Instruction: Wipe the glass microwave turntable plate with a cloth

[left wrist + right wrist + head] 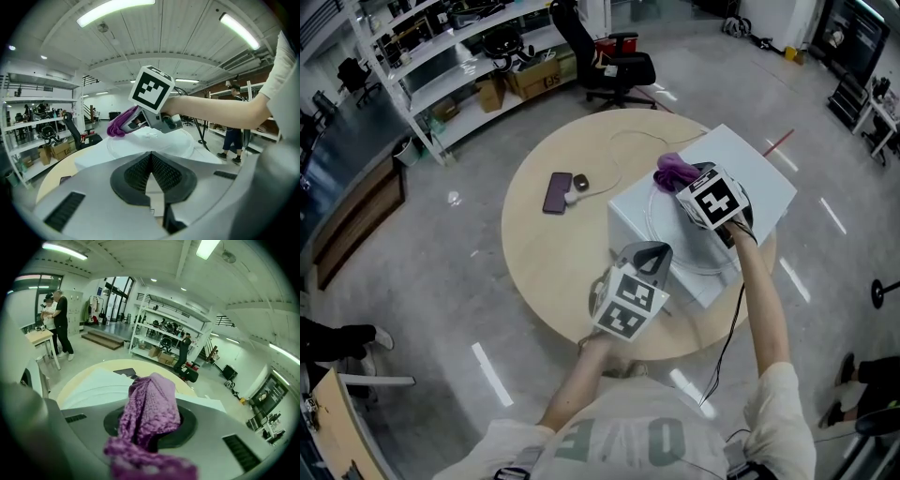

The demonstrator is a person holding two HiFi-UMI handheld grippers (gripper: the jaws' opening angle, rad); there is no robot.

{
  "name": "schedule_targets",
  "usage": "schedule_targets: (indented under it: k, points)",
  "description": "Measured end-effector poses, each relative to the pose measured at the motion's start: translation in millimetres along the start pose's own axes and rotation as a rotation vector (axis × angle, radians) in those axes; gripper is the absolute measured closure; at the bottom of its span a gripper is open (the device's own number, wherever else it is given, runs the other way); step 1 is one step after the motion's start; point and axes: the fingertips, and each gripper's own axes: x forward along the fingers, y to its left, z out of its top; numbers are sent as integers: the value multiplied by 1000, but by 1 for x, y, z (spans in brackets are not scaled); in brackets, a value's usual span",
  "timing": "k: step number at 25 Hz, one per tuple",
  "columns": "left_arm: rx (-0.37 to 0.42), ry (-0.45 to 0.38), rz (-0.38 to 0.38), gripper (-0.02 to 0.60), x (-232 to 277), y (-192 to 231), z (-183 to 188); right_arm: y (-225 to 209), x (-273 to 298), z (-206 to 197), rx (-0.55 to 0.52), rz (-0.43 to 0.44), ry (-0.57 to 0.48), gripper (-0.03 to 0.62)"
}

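Surface: round pale wooden table (pixel 546 272) on a grey polished floor (pixel 441 281) streaked with light reflections.
Room: open workshop; white shelving (pixel 441 56) at far left, with cardboard boxes (pixel 532 79) on its lowest level; black office chair (pixel 614 58) with red parts behind the table; dark cabinets at far right.
On the table, left part: dark phone (pixel 557 192) lying flat, just beside a small round dark item (pixel 579 181) with a thin pale cable running from it toward the box.
Left gripper (pixel 645 255): jaws pressed together, nothing between them; tip at the near left edge of the box.
White box (pixel 759 183): on the right part of the table, overhanging its edge.
Glass plate (pixel 712 262): clear, round, flat on top of the box, seen mostly as a faint rim.
Cloth (pixel 673 169): purple knit, bunched, at the far rim of the plate.
Right gripper (pixel 686 180): jaws clamped on the cloth, folds spilling forward past the tips and back over the body.
Bystanders: two people (pixel 56 319) by a small table and one person (pixel 233 136) by racks, all well apart from the table.
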Motion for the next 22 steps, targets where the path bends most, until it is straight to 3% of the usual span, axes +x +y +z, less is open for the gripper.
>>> schedule_targets:
  k: [11, 22]
  points:
    - [12, 19, 37, 578, 1, 2, -3, -64, -33, -66, 143, -168, 55, 546]
    - [42, 20, 44, 578, -1, 4, -1, -61, -96, -121, 249, -236, 62, 546]
